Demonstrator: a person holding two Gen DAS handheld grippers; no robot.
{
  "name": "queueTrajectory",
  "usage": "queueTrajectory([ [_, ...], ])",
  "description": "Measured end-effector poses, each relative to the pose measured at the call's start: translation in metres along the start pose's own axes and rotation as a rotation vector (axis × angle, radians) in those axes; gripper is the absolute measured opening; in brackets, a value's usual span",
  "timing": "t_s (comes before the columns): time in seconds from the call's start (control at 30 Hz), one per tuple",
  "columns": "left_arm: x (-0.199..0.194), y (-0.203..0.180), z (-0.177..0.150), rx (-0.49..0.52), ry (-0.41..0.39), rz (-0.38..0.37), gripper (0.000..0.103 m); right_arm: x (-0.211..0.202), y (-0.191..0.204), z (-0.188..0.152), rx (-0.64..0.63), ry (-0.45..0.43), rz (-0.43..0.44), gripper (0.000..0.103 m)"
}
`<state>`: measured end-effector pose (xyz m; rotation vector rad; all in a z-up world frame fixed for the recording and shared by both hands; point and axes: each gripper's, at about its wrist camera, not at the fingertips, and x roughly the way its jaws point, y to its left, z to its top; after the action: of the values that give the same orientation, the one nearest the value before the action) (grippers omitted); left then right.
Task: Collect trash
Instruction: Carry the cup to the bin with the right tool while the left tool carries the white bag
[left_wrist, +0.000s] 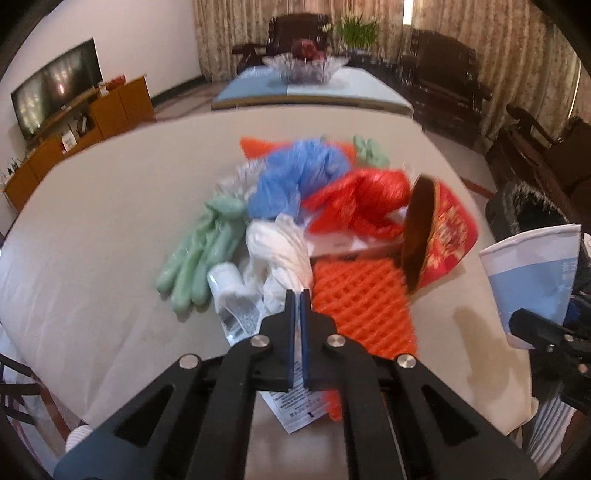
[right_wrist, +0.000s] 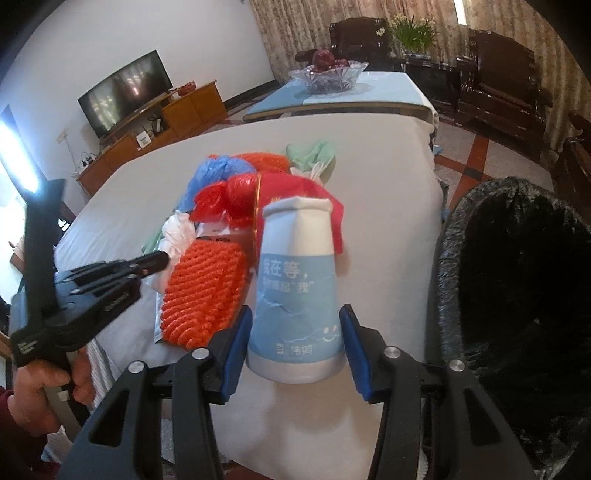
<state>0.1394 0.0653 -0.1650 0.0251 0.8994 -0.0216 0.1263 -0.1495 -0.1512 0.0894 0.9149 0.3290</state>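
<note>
The left tool (left_wrist: 297, 293) is seen closed, pads together, with white plastic (left_wrist: 280, 251) at its tip; whether plastic is pinched cannot be told. The right tool (right_wrist: 295, 332) is clamped on an inverted paper cup (right_wrist: 295, 288), pads against its sides. Only the right view shows the hand (right_wrist: 40, 395) on the left tool's grip and the black-lined bin (right_wrist: 517, 295), whose contents cannot be made out. The trash pile (left_wrist: 317, 206) lies on the counter (left_wrist: 92, 240). A glass bowl (right_wrist: 328, 75) of fruit stands beyond.
</note>
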Motion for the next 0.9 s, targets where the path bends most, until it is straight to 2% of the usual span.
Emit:
queueTrajectory([
  [0.2,-0.034,-0.006,0.014,-0.010,-0.074,-0.009,0.002,-0.020,-0.003,0.008,0.014,-0.050,0.001,0.048],
  [0.47,-0.069,-0.033,0.031,0.017,-0.145,-0.074,0.002,-0.054,-0.014,0.020,0.027,-0.128,-0.034,0.048],
  [0.9,-0.069,-0.109,0.056,0.121,-0.170,-0.200,0.002,-0.102,-0.070,0.021,0.118,-0.203,-0.158,0.048],
])
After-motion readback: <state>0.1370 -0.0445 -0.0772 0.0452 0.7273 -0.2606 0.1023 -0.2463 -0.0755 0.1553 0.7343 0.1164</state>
